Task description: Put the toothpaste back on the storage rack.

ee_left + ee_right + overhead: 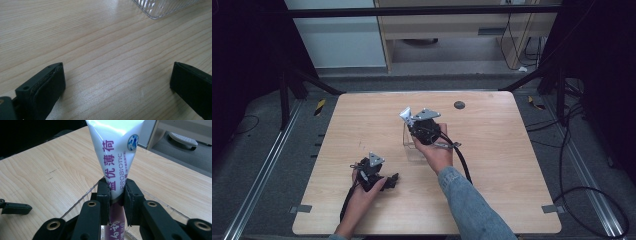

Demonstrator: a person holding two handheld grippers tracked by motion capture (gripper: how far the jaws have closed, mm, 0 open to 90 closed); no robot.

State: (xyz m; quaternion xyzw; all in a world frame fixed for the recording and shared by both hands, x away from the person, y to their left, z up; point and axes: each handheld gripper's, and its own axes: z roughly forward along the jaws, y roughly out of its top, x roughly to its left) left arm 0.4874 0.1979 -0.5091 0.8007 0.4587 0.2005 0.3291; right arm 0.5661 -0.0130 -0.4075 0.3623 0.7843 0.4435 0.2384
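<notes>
In right tongs [117, 192], one tube [116, 152]

White, purple-lettered tube [115, 157]; light woodgrain table [50, 177].

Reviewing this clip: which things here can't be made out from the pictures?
- Tube: its top is cut off by the right gripper view's upper edge; its lower end is hidden behind the right gripper.
- Clear container: cut off by the left gripper view's top edge; in the high view, the right gripper and hand cover most of it.
- Small dark round mark on the table: too small to identify.
</notes>
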